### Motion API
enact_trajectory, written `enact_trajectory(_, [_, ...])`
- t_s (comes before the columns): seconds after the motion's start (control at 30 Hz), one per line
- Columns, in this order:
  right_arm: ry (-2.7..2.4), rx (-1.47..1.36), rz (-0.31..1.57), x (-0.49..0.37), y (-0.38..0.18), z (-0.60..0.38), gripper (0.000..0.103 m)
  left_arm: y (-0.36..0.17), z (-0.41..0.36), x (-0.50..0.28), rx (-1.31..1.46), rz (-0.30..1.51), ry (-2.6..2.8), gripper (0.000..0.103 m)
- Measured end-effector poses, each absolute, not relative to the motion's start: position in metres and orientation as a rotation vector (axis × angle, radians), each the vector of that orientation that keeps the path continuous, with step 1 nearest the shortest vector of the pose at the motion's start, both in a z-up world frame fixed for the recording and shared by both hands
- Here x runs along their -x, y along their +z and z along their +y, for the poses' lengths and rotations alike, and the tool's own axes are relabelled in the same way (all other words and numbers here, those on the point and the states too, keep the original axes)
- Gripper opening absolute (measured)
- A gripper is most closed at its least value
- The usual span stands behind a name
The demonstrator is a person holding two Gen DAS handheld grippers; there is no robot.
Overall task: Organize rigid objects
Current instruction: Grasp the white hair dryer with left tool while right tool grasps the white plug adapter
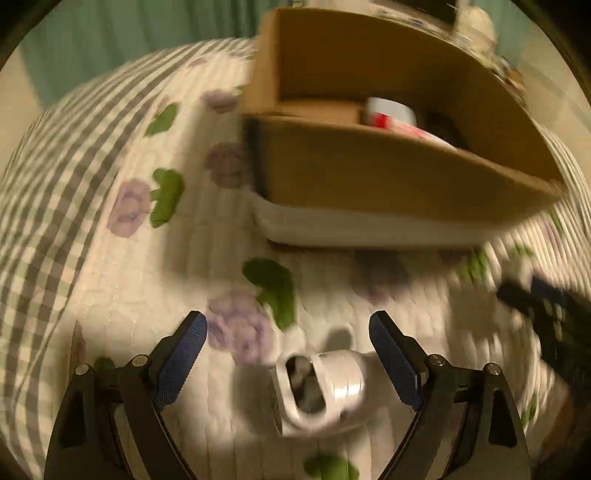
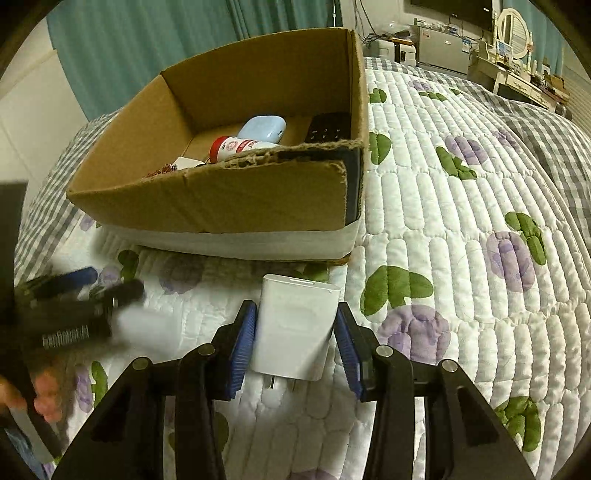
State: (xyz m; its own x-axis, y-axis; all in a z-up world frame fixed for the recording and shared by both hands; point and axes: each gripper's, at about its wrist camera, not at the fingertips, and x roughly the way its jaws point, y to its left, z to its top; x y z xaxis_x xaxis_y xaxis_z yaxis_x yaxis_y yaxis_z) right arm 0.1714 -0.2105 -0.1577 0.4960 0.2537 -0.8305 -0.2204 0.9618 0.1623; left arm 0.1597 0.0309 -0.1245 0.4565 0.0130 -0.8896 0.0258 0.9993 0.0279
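Note:
A cardboard box (image 2: 229, 195) stands on the quilted bed; it also shows in the left wrist view (image 1: 369, 177). Inside lie a red-capped white bottle (image 2: 236, 146), a pale blue case (image 2: 264, 127) and a black remote (image 2: 328, 127). My right gripper (image 2: 295, 332) is open, its blue pads either side of a white plug adapter (image 2: 295, 325) lying on the quilt. My left gripper (image 1: 288, 339) is open above a small white ring-shaped object (image 1: 325, 387) lying on the quilt between its fingers. The left wrist view is blurred.
The floral quilt (image 2: 461, 240) spreads to the right. The left gripper shows blurred at the left of the right wrist view (image 2: 74, 310), with a hand (image 2: 44, 398) below it. A dresser with a mirror (image 2: 513, 26) stands far back.

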Motion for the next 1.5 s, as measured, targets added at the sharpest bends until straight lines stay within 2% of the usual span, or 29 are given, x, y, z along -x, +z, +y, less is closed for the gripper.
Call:
enact_trajectory(0.27, [0.286, -0.048, 0.997, -0.165, -0.151, -0.215, 0.042, -0.1, 0.001, -0.12, -0.213, 1.043, -0.181, 0.091])
enact_trajectory(0.37, [0.286, -0.055, 0.994, -0.163, -0.148, -0.218, 0.042, -0.114, -0.016, -0.112, -0.328, 1.077, -0.23, 0.091])
enact_trajectory(0.57, [0.276, -0.054, 0.987, -0.158, -0.143, -0.225, 0.042, -0.139, -0.015, -0.121, -0.361, 1.127, -0.213, 0.089])
enact_trajectory(0.6, [0.272, -0.049, 0.984, -0.157, -0.142, -0.224, 0.042, -0.14, -0.015, -0.127, -0.354, 1.12, -0.209, 0.084])
enact_trajectory(0.63, [0.269, -0.041, 0.98, -0.155, -0.14, -0.224, 0.041, -0.139, -0.015, -0.129, -0.341, 1.111, -0.206, 0.07])
enact_trajectory(0.7, [0.267, -0.035, 0.975, -0.152, -0.138, -0.225, 0.041, -0.139, -0.015, -0.135, -0.296, 1.12, -0.22, 0.058])
enact_trajectory(1.03, [0.248, -0.039, 0.962, -0.141, -0.131, -0.233, 0.041, -0.132, -0.046, -0.121, -0.353, 1.06, -0.335, 0.057])
enact_trajectory(1.17, [0.247, -0.047, 0.965, -0.141, -0.131, -0.236, 0.041, -0.135, -0.056, -0.125, -0.399, 1.048, -0.308, 0.061])
enact_trajectory(1.27, [0.245, -0.054, 0.966, -0.142, -0.131, -0.238, 0.041, -0.135, -0.061, -0.131, -0.417, 1.022, -0.264, 0.069])
enact_trajectory(1.5, [0.24, -0.075, 0.971, -0.142, -0.132, -0.242, 0.041, -0.146, -0.083, -0.159, -0.473, 1.016, -0.279, 0.071])
